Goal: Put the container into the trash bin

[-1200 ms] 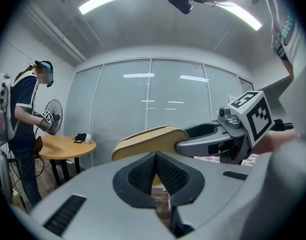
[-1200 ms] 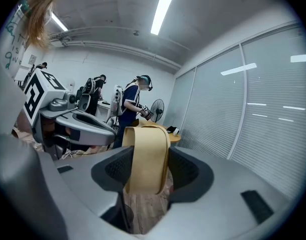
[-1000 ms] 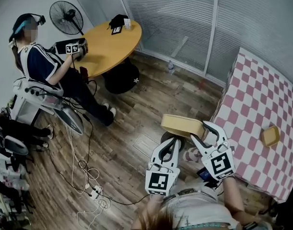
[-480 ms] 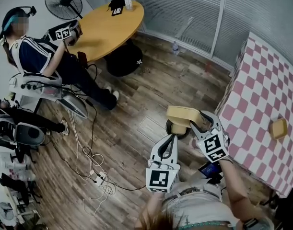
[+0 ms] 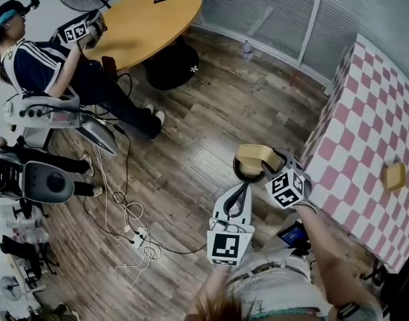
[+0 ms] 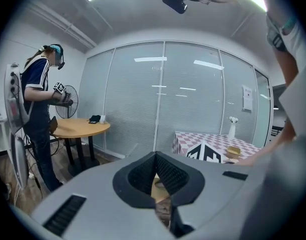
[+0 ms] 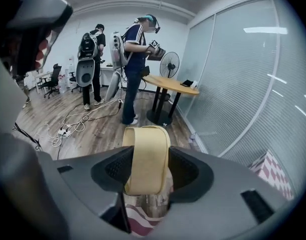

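Head view: the right gripper (image 5: 270, 167) pinches a tan container (image 5: 256, 156) directly over the dark trash bin (image 5: 240, 174), overlapping its rim. The bin's inside is too dark to read. The left gripper (image 5: 242, 188) sits just beside the bin. 1 small tan box (image 5: 393, 176) lies on the checkered table (image 5: 351, 139), well apart from the bin.

Left gripper view: the 2 pads (image 6: 168, 171) meet at their tips, with nothing clamped.

Right gripper view: both pads (image 7: 116, 170) press the tan container's sides. It stands on edge, so its contents cannot be seen.
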A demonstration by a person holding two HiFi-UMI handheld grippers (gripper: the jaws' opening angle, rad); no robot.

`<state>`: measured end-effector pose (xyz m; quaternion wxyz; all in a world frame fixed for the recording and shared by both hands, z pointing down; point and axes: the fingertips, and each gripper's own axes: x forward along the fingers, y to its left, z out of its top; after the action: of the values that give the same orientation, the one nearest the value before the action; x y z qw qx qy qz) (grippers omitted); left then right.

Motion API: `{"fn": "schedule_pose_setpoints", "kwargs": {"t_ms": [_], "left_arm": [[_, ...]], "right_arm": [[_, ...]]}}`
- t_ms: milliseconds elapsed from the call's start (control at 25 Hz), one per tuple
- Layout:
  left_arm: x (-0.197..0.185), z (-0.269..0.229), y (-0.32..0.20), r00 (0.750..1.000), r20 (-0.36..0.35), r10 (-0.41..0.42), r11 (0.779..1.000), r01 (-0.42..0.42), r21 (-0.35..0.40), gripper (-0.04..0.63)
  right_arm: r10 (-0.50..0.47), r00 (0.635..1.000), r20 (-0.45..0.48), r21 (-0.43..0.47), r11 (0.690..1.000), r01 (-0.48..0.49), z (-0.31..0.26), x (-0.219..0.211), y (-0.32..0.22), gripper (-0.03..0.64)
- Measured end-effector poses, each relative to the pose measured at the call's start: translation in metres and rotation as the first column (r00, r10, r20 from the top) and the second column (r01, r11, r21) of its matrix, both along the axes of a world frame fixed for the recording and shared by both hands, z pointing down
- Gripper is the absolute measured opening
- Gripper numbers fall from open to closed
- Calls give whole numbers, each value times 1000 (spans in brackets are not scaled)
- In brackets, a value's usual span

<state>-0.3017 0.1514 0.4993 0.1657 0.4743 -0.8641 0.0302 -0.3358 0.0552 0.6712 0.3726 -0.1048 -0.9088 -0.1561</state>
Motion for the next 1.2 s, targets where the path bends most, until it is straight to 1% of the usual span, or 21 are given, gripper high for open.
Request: {"fn": "schedule_pose_setpoints", "kwargs": {"t_ms": [120, 240, 360, 480, 600, 680, 760, 840, 880, 920, 1000, 1200], "left_arm": [[-5, 1, 5, 1000, -8, -13, 1000, 13, 4, 6], [-9, 5, 12, 999, -20, -33, 999, 33, -3, 6], [-15, 12, 20, 997, -37, -67, 998, 67, -13, 6], [-20, 18, 26, 994, -51, -97, 995, 96, -20, 6], [-25, 24, 35, 993, -54, -104, 994, 102, -42, 6], [-27, 28, 42, 992, -57, -111, 993, 108, -55, 6], [-28, 31, 49, 990, -65, -124, 991, 120, -65, 6], [-30, 35, 55, 987, -78, -138, 988, 132, -74, 6], [-30, 37, 58, 986, -85, -145, 987, 139, -78, 6], [-31, 40, 61, 984, -90, -151, 986, 144, -81, 6], [-30, 45, 65, 983, -97, -156, 985, 147, -89, 6], [-27, 48, 69, 982, -102, -160, 985, 152, -87, 6]], "right_arm": [[1, 998, -58, 36, 999, 1, 29, -7, 3, 206], [-15, 992, -122, 84, 996, 26, 64, -12, 7, 206], [-35, 984, -174, 147, 987, 61, 100, -16, 10, 206], [-46, 972, -229, 177, 980, 88, 136, -15, 13, 206], [-58, 958, -282, 213, 969, 121, 170, -13, 18, 206], [-67, 952, -300, 237, 961, 143, 187, -15, 21, 206], [-63, 952, -299, 243, 960, 140, 199, -19, 21, 206], [-38, 954, -296, 224, 969, 108, 208, -25, 19, 213], [-28, 953, -302, 210, 973, 95, 212, -27, 17, 258], [-24, 950, -310, 198, 976, 90, 215, -28, 16, 275], [-41, 947, -318, 192, 976, 106, 218, -26, 16, 279], [-114, 937, -330, 209, 959, 190, 220, -16, 24, 269]]}}
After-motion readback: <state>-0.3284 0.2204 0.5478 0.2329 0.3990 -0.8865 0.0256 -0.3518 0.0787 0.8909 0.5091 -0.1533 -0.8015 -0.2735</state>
